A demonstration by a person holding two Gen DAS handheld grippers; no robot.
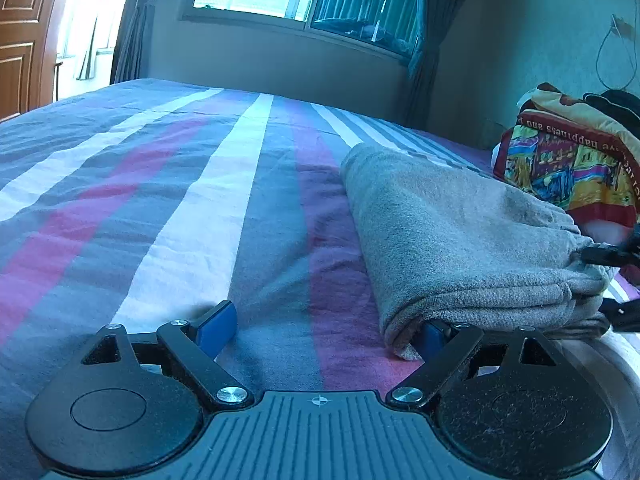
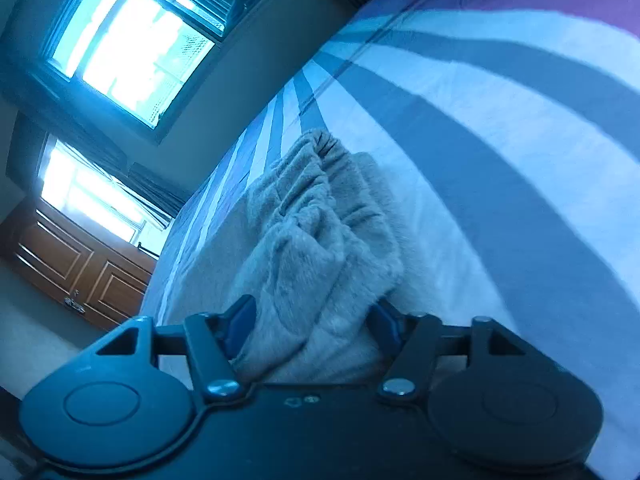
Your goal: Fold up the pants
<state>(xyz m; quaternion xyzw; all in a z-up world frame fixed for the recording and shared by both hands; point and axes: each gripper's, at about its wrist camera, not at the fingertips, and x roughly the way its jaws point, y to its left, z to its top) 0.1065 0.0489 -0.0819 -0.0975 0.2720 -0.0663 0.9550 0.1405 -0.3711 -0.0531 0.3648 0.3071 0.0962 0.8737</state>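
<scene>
Grey fleece pants lying folded into thick layered bundle on striped bedsheet, long fold running away toward window, gathered elastic waistband bunching at one end.

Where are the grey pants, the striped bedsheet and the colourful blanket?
grey pants (image 1: 460, 232), left wrist view, top folded layer.
striped bedsheet (image 1: 224, 184), left wrist view, white stripe.
colourful blanket (image 1: 568, 160), left wrist view, printed side.

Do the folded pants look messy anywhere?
A little. The grey pants lie folded on the striped bed, but the gathered waistband end is bunched and rumpled between the right gripper fingers, not flat. Nothing looks torn or spilled.
</scene>
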